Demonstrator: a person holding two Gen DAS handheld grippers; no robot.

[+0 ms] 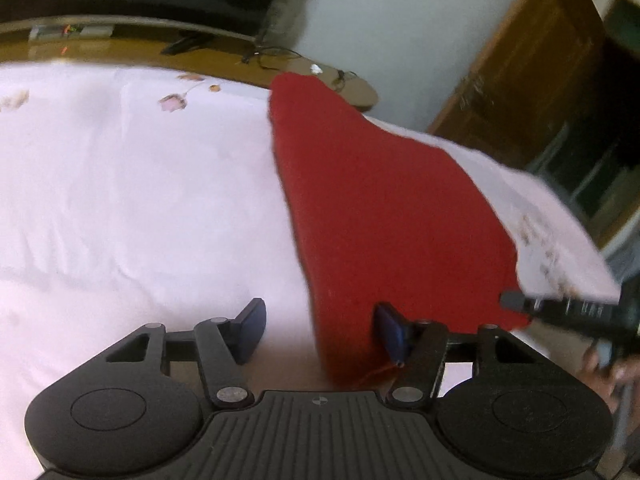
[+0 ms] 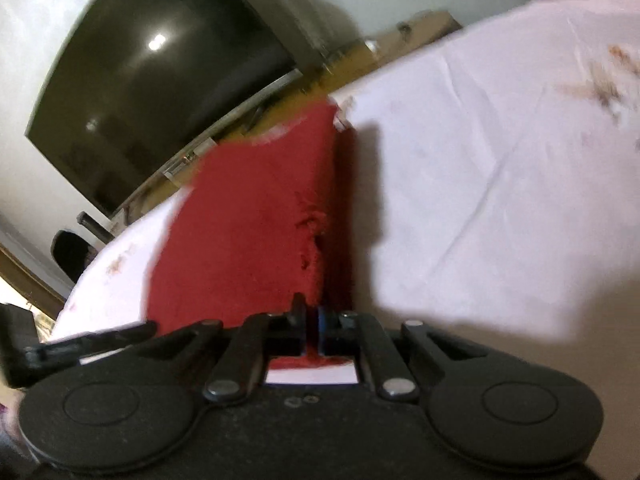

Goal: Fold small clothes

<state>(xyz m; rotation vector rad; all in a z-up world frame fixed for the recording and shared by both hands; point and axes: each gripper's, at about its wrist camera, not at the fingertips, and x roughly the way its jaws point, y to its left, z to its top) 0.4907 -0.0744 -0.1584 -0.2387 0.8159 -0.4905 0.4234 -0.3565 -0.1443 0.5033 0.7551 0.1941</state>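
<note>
The right gripper (image 2: 312,322) has its fingers clamped on the red cloth (image 2: 248,220) in the frame centre, over the white bed sheet (image 2: 480,160). The left gripper (image 1: 320,330) is apart, cloth edge between its fingers. One-sided holding may let the fold sag or slip.
</note>
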